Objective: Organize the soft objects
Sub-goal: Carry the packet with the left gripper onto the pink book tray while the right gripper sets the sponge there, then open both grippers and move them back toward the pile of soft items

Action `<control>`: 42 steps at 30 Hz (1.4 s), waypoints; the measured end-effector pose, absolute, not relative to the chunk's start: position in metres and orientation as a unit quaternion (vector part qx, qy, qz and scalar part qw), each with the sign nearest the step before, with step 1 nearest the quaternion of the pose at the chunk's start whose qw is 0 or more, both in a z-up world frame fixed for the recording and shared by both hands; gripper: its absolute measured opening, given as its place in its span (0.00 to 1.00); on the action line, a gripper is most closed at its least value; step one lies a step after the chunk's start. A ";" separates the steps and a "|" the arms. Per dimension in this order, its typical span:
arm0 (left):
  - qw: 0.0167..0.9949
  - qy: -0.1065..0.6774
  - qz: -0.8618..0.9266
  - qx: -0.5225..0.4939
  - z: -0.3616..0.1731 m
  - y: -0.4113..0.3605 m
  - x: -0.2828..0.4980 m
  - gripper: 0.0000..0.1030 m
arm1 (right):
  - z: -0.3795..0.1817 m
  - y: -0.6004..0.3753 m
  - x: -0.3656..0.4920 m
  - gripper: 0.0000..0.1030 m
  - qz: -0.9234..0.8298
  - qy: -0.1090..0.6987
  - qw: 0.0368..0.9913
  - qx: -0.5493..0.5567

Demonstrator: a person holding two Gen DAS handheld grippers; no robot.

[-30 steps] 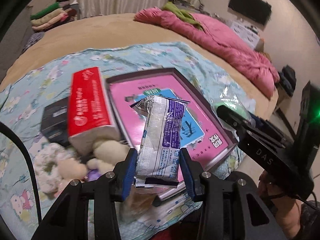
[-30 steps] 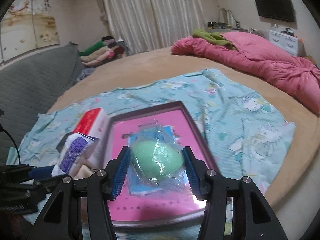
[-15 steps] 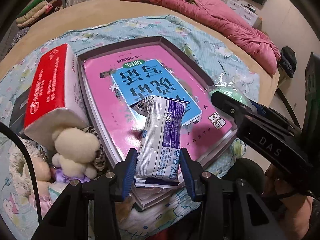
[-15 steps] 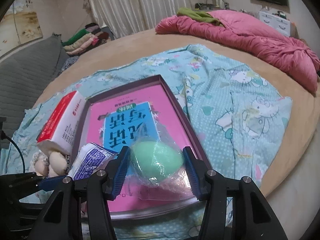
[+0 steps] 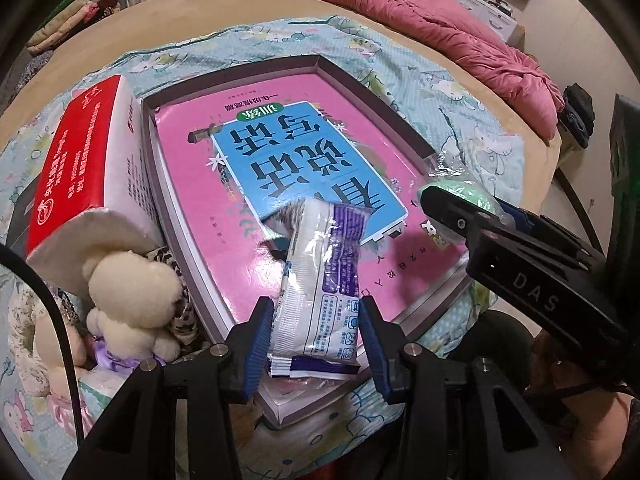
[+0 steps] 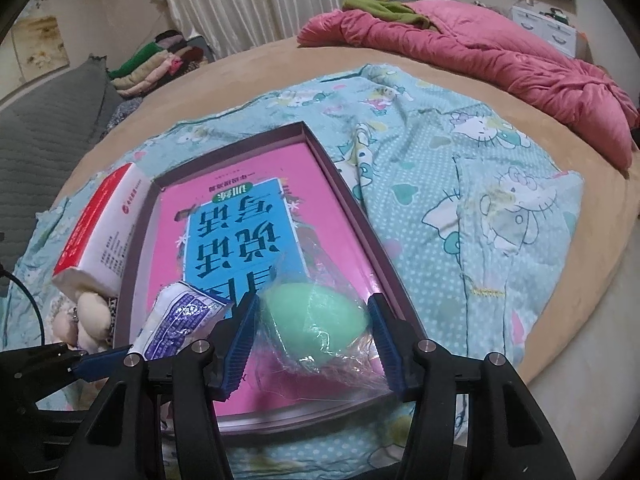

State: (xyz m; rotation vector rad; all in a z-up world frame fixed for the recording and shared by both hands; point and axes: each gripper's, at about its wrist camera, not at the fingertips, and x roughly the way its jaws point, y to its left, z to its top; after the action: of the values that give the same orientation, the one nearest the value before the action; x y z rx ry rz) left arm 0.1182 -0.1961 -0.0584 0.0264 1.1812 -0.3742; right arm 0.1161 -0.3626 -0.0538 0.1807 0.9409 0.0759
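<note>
My left gripper (image 5: 316, 340) is shut on a white and purple tissue packet (image 5: 324, 280) and holds it just above the near end of a shallow box (image 5: 376, 92) lined with a pink and blue book cover. My right gripper (image 6: 314, 340) is shut on a green egg-shaped sponge in clear wrap (image 6: 316, 320), over the box's (image 6: 348, 196) near right corner. The sponge (image 5: 464, 196) and right gripper also show at the right of the left wrist view. The packet (image 6: 180, 316) shows at lower left of the right wrist view.
A red and white tissue pack (image 5: 80, 172) leans against the box's left side, with cream plush bears (image 5: 132, 292) below it. All lie on a blue cartoon-print sheet (image 6: 480, 200) on a round tan bed. A pink duvet (image 6: 500, 52) lies at the far right.
Both grippers have moved down and forward toward the box with their objects still held. The box now fills more of both views.
</note>
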 end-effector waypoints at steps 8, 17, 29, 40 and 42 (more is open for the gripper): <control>0.814 0.554 -0.175 0.009 -0.059 -0.195 0.119 0.42 | -0.057 -0.369 0.117 0.59 0.024 0.460 0.882 0.096; 0.818 0.547 -0.176 0.009 -0.053 -0.193 0.114 0.54 | -0.054 -0.371 0.115 0.69 0.015 0.454 0.886 0.099; 0.845 0.513 -0.151 0.023 -0.027 -0.176 0.100 0.71 | -0.041 -0.367 0.109 0.73 0.020 0.422 0.901 0.099; 0.862 0.493 -0.116 0.010 -0.012 -0.149 0.095 0.84 | -0.029 -0.365 0.102 0.76 0.015 0.396 0.913 0.099; 0.864 0.491 -0.111 0.002 -0.010 -0.142 0.095 0.84 | -0.026 -0.363 0.101 0.76 0.017 0.393 0.914 0.097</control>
State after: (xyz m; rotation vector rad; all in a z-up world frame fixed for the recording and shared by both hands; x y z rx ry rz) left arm 0.0946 -0.1416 -0.0098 0.0051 1.0298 -0.2326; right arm 0.1008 -0.3626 -0.0264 0.1996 0.8091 0.0353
